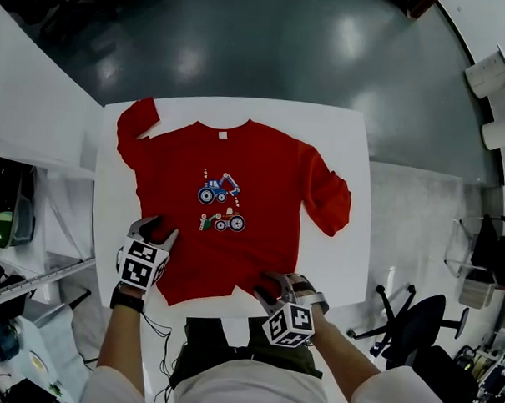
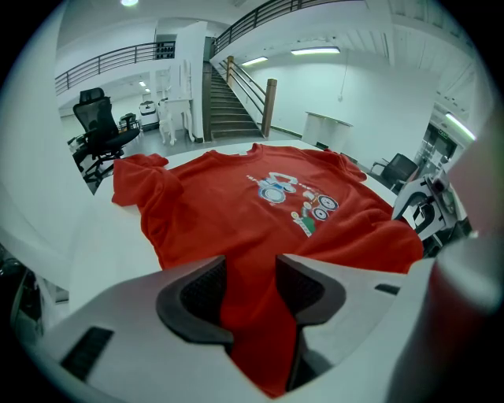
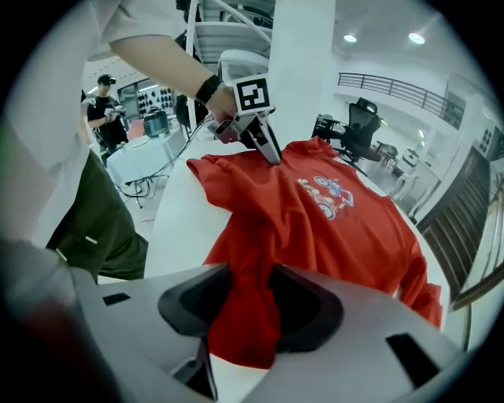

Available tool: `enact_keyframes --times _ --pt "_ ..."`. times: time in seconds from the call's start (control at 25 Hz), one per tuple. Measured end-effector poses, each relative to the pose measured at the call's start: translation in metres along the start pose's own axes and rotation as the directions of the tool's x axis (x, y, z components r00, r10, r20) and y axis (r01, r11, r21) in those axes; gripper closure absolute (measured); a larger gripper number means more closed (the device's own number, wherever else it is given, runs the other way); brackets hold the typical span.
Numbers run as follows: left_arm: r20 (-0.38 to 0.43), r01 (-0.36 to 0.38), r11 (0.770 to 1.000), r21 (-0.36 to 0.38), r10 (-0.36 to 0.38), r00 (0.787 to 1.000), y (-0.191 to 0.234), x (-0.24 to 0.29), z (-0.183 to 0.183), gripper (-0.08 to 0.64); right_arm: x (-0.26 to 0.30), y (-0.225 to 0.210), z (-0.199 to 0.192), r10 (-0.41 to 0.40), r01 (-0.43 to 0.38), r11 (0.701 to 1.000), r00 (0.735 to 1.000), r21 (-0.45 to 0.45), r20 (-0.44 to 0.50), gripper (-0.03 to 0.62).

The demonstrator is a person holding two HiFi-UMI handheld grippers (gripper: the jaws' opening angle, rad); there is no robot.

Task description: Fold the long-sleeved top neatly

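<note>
1. Pinched close together, the left claw (image 1: 155, 230) (image 2: 250, 293) has pale grey moulded jaws with dark ribbed pads. They clamp a bunched ridge of cloth at the near-left corner of the soft red long-sleeved top (image 1: 254, 167) (image 2: 228, 208) (image 3: 315, 228).
2. That top lies front-up and mostly flat on the smooth white square table (image 1: 343, 129), its neck opening at the far side from the person.
3. One sleeve (image 1: 132, 126) bends toward the table's far-left corner.
4. A printed picture of small blue and white vehicles (image 1: 220, 205) (image 2: 295, 197) sits mid-chest, between and beyond the two claws.
5. The other sleeve (image 1: 329, 198) is doubled back on itself in a rounded loop beside the body, near the table's right edge.
6. The near hem rumples into soft creases where it is held.
7. Just as narrowly closed, the right claw (image 1: 275, 286) (image 3: 246, 303) is of the same grey build. It grips a gathered fold of the hem at the top's near-right corner, at the table's near edge.
</note>
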State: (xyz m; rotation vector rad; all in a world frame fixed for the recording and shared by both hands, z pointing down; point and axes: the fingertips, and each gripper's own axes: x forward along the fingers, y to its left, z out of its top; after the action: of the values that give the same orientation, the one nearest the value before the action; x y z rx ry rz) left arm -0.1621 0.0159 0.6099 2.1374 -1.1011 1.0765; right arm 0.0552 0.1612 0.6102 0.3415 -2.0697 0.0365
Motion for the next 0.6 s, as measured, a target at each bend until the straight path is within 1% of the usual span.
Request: enact_keyframes --times 0.16,0.4,0.6 --pt "-0.001 0.002 1.0 0.002 -0.002 1.0 0.0 0.0 0.0 0.357 -0.006 0.006 -0.01 0.017 -0.017 1.0 1.0 -0.025 0.0 0.4" --pt "-0.008 0.01 1.0 0.011 -0.009 1.0 0.0 0.0 0.001 0.357 -0.013 0.014 -0.021 0.056 -0.057 0.995 0.998 -0.086 -0.008 0.4" --pt "-0.008 0.015 1.0 0.016 -0.015 1.0 0.0 0.0 0.0 0.356 -0.017 0.02 -0.028 0.087 -0.088 0.99 0.996 -0.109 -0.013 0.396"
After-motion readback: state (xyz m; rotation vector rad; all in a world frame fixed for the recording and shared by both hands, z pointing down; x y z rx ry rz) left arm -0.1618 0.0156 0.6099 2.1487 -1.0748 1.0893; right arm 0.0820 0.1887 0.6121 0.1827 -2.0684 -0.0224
